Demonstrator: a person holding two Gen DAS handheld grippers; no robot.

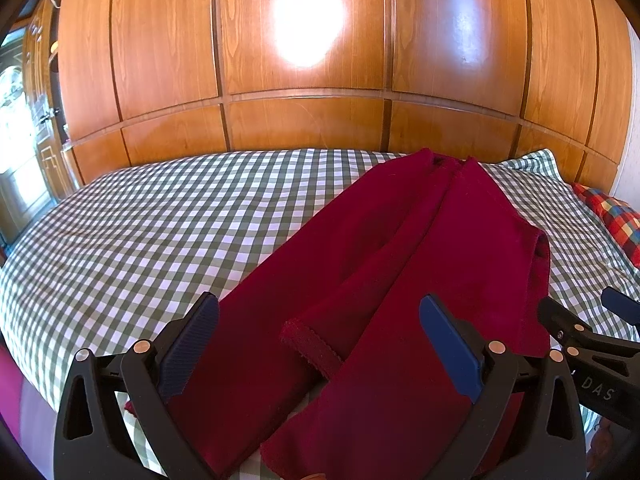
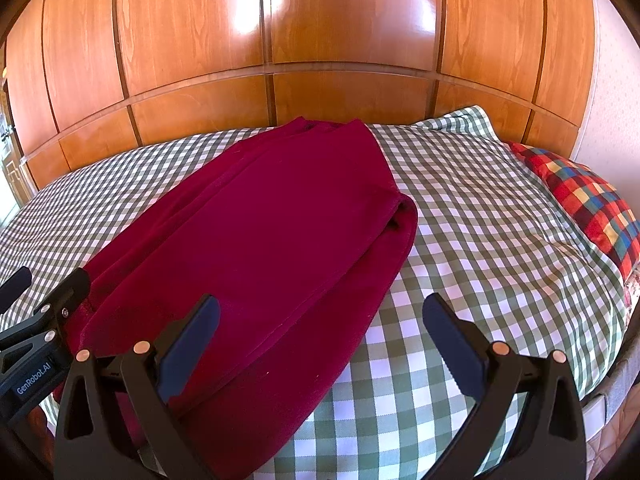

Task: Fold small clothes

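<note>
A dark red garment (image 1: 400, 248) lies on the green checked bed, folded lengthwise, with a sleeve cuff (image 1: 308, 344) resting on top near its front end. It also shows in the right wrist view (image 2: 272, 232) as a long folded strip. My left gripper (image 1: 320, 344) is open and empty, its fingers spread over the garment's near end. My right gripper (image 2: 320, 344) is open and empty above the garment's right front edge. The right gripper shows at the edge of the left wrist view (image 1: 580, 328), and the left gripper at the left of the right wrist view (image 2: 44, 296).
The bed's checked cover (image 2: 480, 208) fills both views. A red, yellow and blue plaid pillow (image 2: 584, 196) lies at the far right. Glossy wooden wardrobe panels (image 1: 304, 120) stand behind the bed.
</note>
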